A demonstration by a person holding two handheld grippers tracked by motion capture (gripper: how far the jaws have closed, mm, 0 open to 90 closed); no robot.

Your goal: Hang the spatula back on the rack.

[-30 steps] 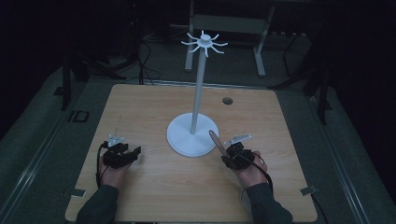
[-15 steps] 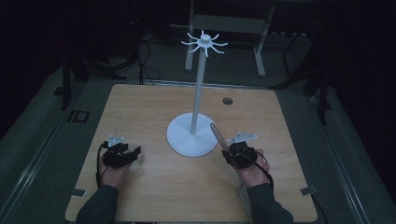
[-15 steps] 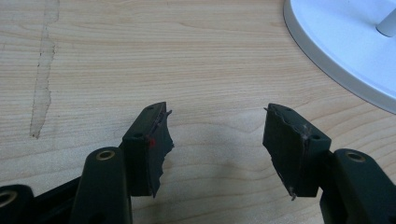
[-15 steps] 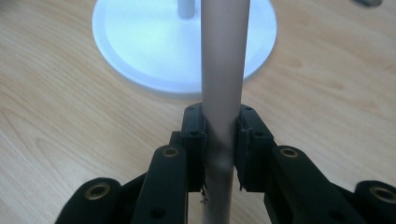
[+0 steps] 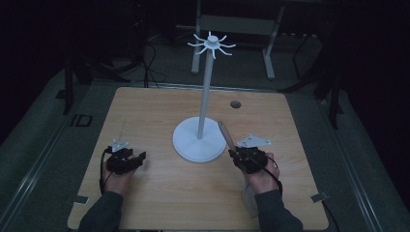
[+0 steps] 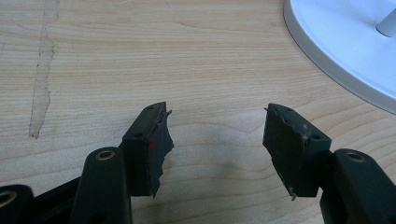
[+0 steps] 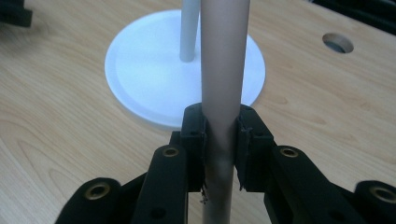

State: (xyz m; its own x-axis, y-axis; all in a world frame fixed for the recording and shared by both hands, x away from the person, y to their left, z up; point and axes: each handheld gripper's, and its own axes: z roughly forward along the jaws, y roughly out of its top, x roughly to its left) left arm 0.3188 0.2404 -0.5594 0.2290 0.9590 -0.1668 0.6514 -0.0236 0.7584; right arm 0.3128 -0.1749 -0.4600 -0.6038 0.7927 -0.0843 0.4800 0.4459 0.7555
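Fingers (image 7: 192, 140) of the right gripper (image 7: 219, 140) are clenched on a tan wooden rod (image 7: 224, 60), which rises between the pads and leans toward the stand's base in the high view, where the rod (image 5: 226, 134) points up and away from the right gripper (image 5: 238, 155). Just beyond it sits the white round base (image 7: 154, 70) of a tall stand (image 5: 205, 104), its thin pole topped by a ring of radiating hooks (image 5: 211, 44). Fingers (image 6: 149, 144) of the left gripper (image 6: 215, 140) are spread apart with nothing between them, hovering over bare wood near the base's rim. Pale, grained tabletop (image 5: 145, 121) carries a light streak (image 6: 42, 84) and a round cable hole (image 5: 235, 104). Around it the room is dark, with grey flooring and metal frame legs (image 5: 270, 53) behind.
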